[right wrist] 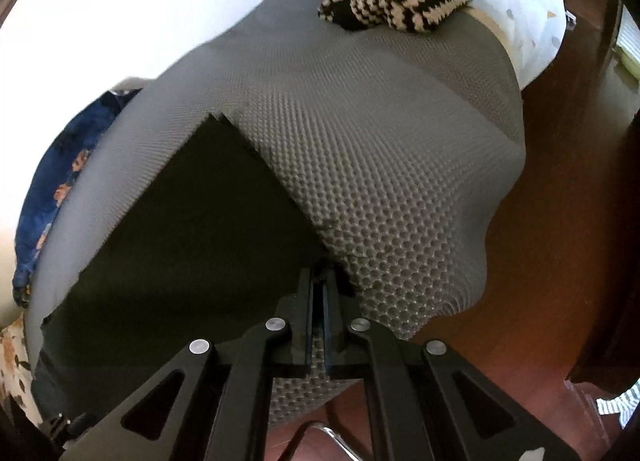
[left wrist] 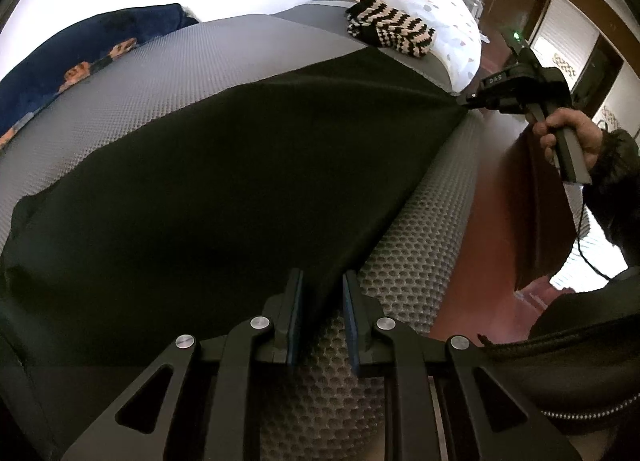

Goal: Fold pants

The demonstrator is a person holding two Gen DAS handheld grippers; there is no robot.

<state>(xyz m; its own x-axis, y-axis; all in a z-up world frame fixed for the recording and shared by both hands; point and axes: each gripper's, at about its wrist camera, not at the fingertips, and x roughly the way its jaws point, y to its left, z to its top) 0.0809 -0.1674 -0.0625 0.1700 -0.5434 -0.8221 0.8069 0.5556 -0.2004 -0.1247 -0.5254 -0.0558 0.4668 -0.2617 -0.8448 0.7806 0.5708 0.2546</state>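
Black cloth, one item: the pants (left wrist: pixel 224 165), spread flat and taut on the grey mesh mattress (left wrist: pixel 168 61), their near edge running along the mattress's front side

Right gripper (right wrist: pixel 320 281): your jaws are drawn together with a corner of the pants pinched between the tips, right at the mattress's edge. From the left wrist view the cloth fans out in tension lines from that pinch, so the grip looks sound. Your hand (left wrist: pixel 568 133) holds the grip out beyond the bed's side

Left gripper (left wrist: pixel 320 293): narrow gap between the blue pads (left wrist: pixel 296 313), the pants' near edge running between them. Whether the pads actually press the cloth you cannot tell from here; the gap reads wider than the fabric

Also present, not part of the job: a striped knit piece (left wrist: pixel 384 31) at the far end, a white dotted pillow (left wrist: pixel 436 5) beyond it, a dark blue patterned blanket (left wrist: pixel 80 49) along the far side

Step in hand, as judged: both ends of one long edge are taken up, ready for a fold

Next move calls for: confirm your left pinch first, then lift both corners together, level with each other, and carry that edge across to the opposite one without letting the middle sag or drag
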